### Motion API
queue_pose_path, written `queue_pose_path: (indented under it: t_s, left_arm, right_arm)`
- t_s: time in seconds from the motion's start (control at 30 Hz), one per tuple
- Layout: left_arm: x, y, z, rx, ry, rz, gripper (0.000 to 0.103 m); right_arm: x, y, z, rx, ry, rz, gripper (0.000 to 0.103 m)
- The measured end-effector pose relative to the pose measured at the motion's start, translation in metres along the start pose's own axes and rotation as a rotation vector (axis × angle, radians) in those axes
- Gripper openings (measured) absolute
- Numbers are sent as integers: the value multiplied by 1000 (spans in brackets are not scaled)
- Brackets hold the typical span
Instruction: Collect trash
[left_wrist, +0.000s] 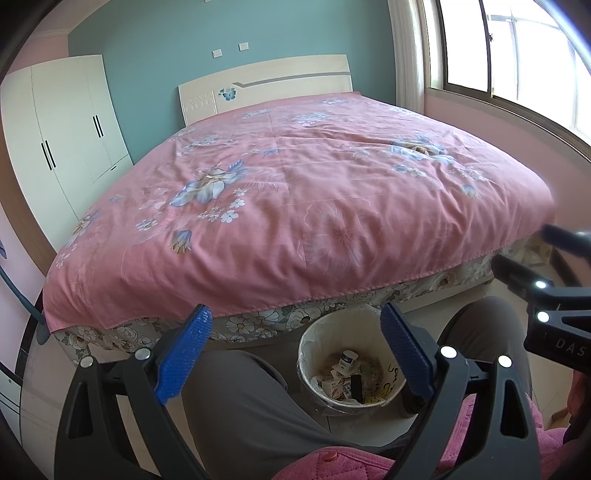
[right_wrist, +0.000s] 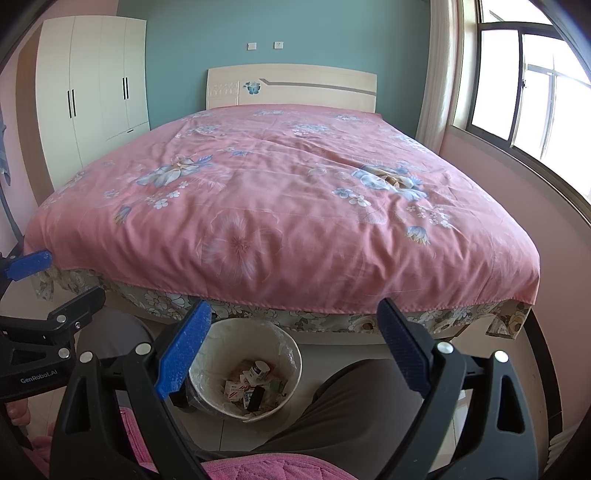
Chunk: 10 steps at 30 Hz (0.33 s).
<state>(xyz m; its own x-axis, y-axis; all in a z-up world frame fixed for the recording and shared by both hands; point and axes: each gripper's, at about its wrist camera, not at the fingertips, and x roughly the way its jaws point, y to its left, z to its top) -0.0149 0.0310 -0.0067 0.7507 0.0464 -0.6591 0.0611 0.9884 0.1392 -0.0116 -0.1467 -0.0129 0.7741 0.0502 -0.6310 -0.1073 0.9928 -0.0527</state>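
A round cream waste bin (left_wrist: 347, 332) lined with clear plastic stands on the pale tiled floor (right_wrist: 229, 432) at the near foot of the bed, between a seated person's grey-trousered knees (left_wrist: 240, 406). It already holds small cartons, a white bottle and a black item (right_wrist: 255, 397). Left gripper (left_wrist: 295, 354) and right gripper (right_wrist: 291, 350) both hang with jaws released, grasping nothing. No stray rubbish shows on the pink floral bedspread (right_wrist: 280, 206), so collecting looks nearly finished. White wardrobe (right_wrist: 92, 88) far left, window (right_wrist: 532, 88) right.

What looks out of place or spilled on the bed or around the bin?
Nothing stands out. The pink bedspread is bare and only lightly wrinkled; the trash bin stands upright on the floor, its litter inside. Both grippers are open and empty.
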Motion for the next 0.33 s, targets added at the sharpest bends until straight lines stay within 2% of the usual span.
queue_pose_path:
  t_s: [0.33]
  left_arm:
    - [0, 1, -1, -2, -2, 2, 94]
  right_arm:
    - [1, 1, 0, 1, -3, 0, 90]
